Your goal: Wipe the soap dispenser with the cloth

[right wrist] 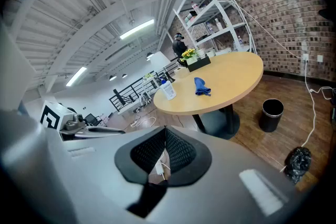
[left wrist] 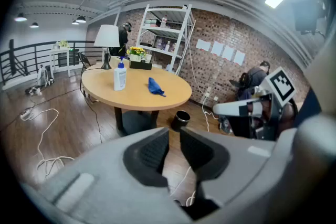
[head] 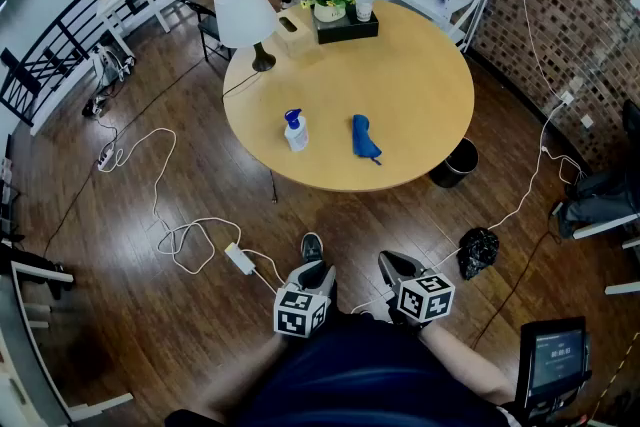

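While both tools hang well short of the round table point(head: 410, 85), over the floor on the person's side of it, neither grips anything. The left gripper point(left wrist: 174, 137) has its ribbed black pads drawn nearly together, with only a thin slit between them and nothing in it. The right gripper point(right wrist: 165, 135) is clenched, its cross-hatched pads meeting at the tips. Both have smooth grey shells and carry a cube with square markers.

On the table's pale, smooth wooden top, toward the near edge, the soap dispenser point(head: 296, 132) stands upright: a white bottle with a blue pump head. The cloth point(head: 365, 137), blue and crumpled into a long soft bundle, lies just beside it to the right, apart from it. At the table's far edge stand a white-shaded lamp point(head: 245, 13) and a dark tray of yellow flowers point(head: 345, 20). Beside the table's right edge, on the dark plank floor point(head: 120, 315), sits a round black bin point(head: 456, 163).
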`<state>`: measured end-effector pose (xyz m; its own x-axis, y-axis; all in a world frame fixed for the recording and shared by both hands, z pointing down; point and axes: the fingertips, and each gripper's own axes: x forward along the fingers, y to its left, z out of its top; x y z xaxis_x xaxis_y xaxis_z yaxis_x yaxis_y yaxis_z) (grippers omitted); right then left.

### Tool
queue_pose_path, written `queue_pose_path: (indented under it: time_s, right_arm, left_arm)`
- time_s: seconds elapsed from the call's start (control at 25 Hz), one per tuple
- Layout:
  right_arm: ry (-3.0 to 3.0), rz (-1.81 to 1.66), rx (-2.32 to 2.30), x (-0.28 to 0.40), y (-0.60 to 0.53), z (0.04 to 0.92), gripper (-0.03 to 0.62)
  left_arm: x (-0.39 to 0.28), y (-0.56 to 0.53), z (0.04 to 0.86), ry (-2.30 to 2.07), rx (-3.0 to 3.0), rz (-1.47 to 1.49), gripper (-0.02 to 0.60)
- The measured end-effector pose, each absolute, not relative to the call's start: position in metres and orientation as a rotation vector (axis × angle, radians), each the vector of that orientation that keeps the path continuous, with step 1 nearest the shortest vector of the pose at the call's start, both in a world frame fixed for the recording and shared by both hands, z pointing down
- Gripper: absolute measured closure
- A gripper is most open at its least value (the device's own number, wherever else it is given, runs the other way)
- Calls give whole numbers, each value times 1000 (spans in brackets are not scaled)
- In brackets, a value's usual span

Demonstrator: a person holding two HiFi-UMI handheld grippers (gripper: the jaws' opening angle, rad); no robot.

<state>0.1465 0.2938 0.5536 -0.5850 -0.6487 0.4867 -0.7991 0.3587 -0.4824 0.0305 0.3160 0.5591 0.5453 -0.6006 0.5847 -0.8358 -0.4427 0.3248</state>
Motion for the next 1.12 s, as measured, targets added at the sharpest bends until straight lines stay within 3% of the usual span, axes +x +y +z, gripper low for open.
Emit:
queue_pose_path:
  time_s: [0.2,0.24,0.32,0.4,0.52,0.72,0.96,1.12]
  right_arm:
    - [-2362,1026,1358,130,211,570,585]
    - [-2348,1016,1380,128,192,571,584]
    - [-2310,981,1421,126,153,569,583]
    - [-2253,933,1453,124,114,569,573]
    - [-2148,888,1493,122,63,577,454]
    - [-1964,826,1455,131,2,620,369]
    - [-1928,960,1351,124,-57,662,370]
    - [-1867,1015,1198,120,-60,692,463]
  left_arm:
    - [-14,210,577,-1221,2158,464,508]
    - [-24,183,575,-1259,2189,485,466]
    - [-46,127,575,-1359,2301,581,325]
    - [-64,79,581,-1393,2386,697,314]
    - [-83,31,601,-1296,2430,877,313]
    - [-86,-2,619,-1153,2474,983,307]
    - [-79,-27,617,-1236,2398,1003,308]
    - [-67,-34,612,-1215,2392,972,308]
